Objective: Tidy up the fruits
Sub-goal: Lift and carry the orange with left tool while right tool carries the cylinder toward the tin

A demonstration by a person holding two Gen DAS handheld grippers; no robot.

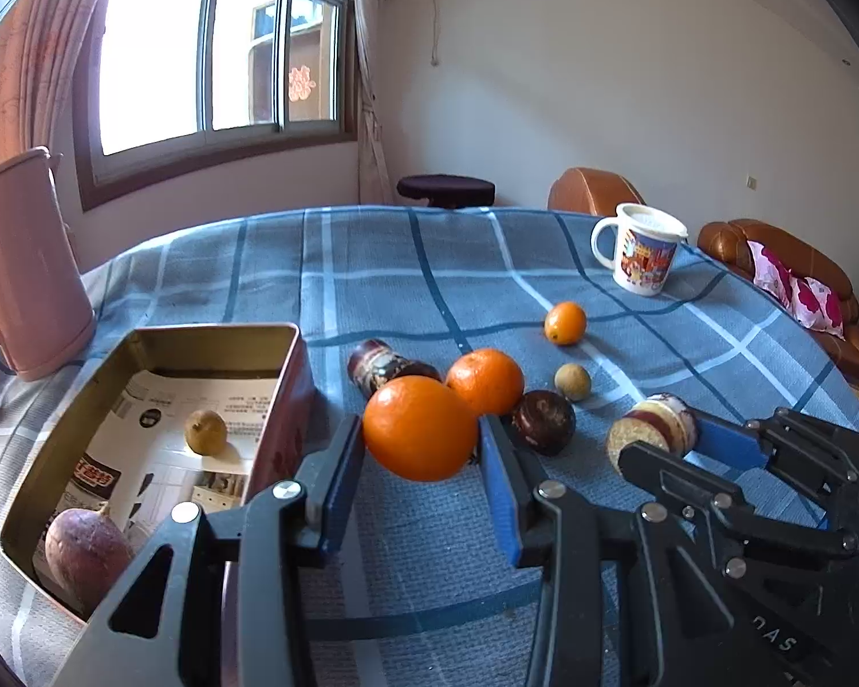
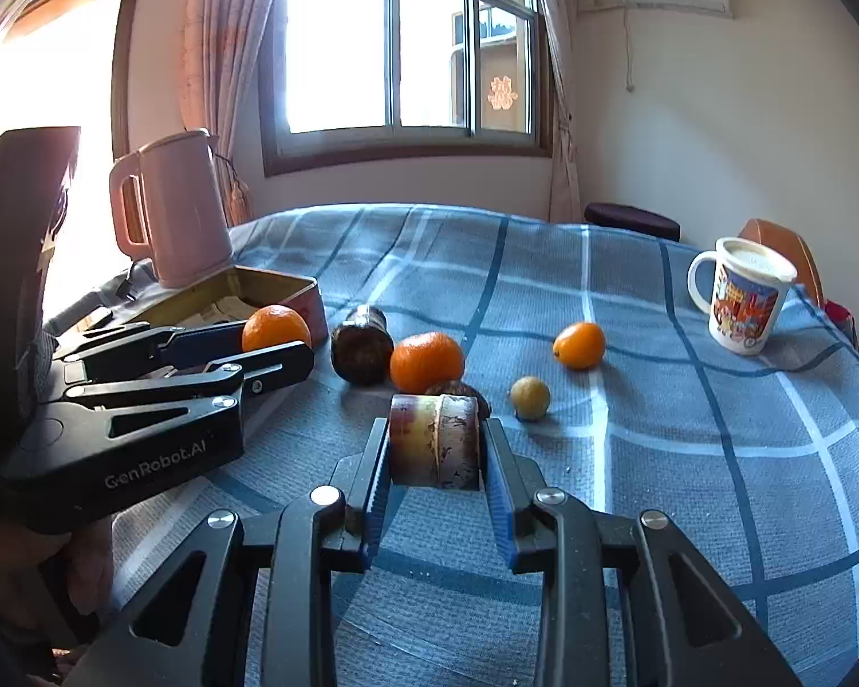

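My left gripper (image 1: 421,443) is shut on a large orange (image 1: 418,418) and holds it above the cloth, just right of the open tin box (image 1: 143,338). The tin holds a small yellow-brown fruit (image 1: 206,431) and a purple-brown fruit (image 1: 86,555). My right gripper (image 2: 435,432) is shut on a short cut piece of sugarcane (image 2: 435,446), also off the table. On the cloth lie a second orange (image 2: 426,360), a kumquat (image 2: 580,345), a small tan fruit (image 2: 530,397), a dark round fruit (image 1: 544,421) and a dark cane piece (image 2: 362,345).
A pink kettle (image 2: 177,212) stands behind the tin at the left. A printed mug (image 2: 741,295) sits at the far right of the blue checked tablecloth (image 2: 687,458). A hand grips the left tool's handle at the lower left. Brown sofas (image 1: 773,246) stand beyond the table.
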